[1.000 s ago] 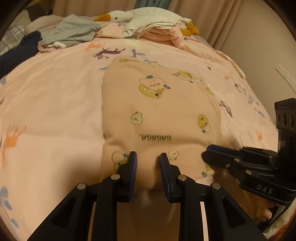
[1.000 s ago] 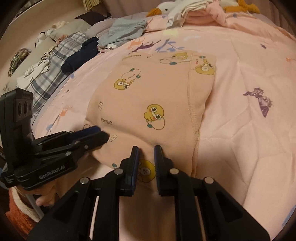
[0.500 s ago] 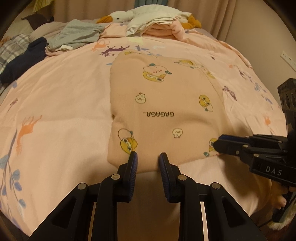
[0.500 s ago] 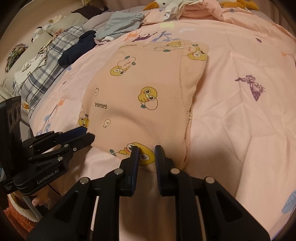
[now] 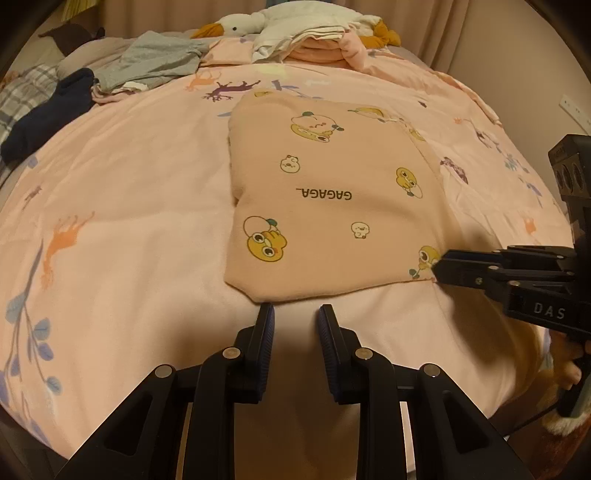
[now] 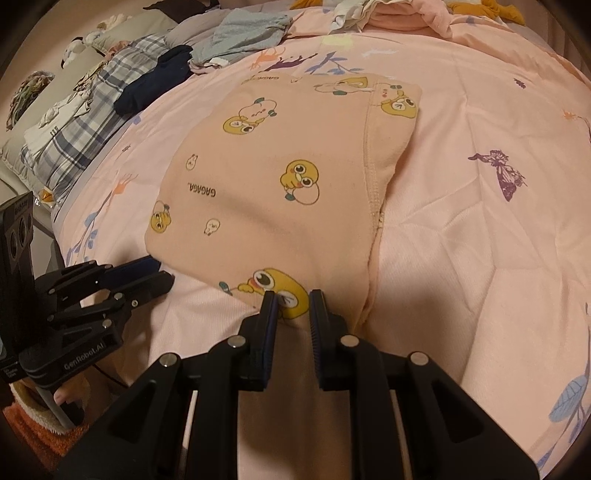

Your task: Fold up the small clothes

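Note:
A folded peach garment (image 5: 332, 206) with yellow duck prints and "GAGAGA" lettering lies flat on the pink bedspread (image 5: 122, 229); it also shows in the right wrist view (image 6: 280, 184). My left gripper (image 5: 294, 314) is open and empty just short of the garment's near edge. My right gripper (image 6: 293, 301) is open at the garment's near right corner, with the duck print between its fingers; it does not pinch the cloth. The right gripper shows in the left wrist view (image 5: 441, 267) at that corner.
Unfolded clothes lie at the far side of the bed: a grey piece (image 5: 155, 62), a dark navy piece (image 5: 48, 114), a white and pink heap (image 5: 314, 37) by a plush goose (image 5: 229, 26). Plaid bedding (image 6: 77, 122) lies to the left. The bed's edge is close below both grippers.
Both grippers have let go of the garment's near edge and pulled back toward the bed's edge. The garment now lies flat, folded, farther from both cameras.

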The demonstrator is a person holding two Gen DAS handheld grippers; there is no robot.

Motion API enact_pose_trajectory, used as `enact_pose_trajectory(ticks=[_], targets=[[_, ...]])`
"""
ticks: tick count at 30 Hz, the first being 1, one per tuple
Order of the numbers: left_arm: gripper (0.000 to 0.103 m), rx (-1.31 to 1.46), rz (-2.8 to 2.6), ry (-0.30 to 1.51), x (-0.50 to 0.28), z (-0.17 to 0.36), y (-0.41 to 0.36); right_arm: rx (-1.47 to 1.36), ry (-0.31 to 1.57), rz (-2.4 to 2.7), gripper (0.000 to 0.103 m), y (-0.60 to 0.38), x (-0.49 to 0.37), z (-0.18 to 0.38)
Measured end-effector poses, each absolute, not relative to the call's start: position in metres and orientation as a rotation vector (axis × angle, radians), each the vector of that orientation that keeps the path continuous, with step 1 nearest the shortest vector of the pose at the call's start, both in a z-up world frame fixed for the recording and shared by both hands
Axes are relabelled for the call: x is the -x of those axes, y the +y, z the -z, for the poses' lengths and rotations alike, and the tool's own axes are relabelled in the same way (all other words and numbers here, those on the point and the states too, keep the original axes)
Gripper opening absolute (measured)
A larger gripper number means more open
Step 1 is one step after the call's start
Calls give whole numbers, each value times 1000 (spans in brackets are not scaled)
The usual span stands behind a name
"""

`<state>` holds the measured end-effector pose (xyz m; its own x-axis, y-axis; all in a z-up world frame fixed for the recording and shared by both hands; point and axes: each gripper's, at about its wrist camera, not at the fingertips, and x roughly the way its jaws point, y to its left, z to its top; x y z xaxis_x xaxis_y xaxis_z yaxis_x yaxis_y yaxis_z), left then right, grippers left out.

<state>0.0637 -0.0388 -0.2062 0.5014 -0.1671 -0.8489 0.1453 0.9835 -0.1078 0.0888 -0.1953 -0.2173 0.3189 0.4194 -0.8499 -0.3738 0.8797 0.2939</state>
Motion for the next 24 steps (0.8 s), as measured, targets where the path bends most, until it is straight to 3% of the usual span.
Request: enact_pose_trajectory(ticks=[8, 12, 15, 17, 19, 21, 23, 24], targets=[[28, -33, 116, 1017, -61, 194, -39, -70, 1193, -524, 24, -199, -87, 213], [28, -35, 66, 932, -54, 162, -38, -24, 1232, -450, 40, -198, -81, 200], [29, -30, 31, 859, -44, 125, -39, 0, 1147, -366, 42, -206, -73, 173], [39, -16, 31, 813, -37, 102, -38, -46, 1089, -359, 51, -215, -68, 149], [75, 14, 57, 783, -30, 82, -35, -113, 1029, -353, 69, -229, -59, 122], [86, 32, 76, 749, -22, 63, -35, -164, 954, -330, 91, -241, -47, 97], [90, 36, 72, 680, -10, 47, -37, -203, 880, -333, 100, -250, -34, 77], [98, 36, 64, 653, -5, 40, -38, -216, 858, -342, 103, -252, -30, 70]])
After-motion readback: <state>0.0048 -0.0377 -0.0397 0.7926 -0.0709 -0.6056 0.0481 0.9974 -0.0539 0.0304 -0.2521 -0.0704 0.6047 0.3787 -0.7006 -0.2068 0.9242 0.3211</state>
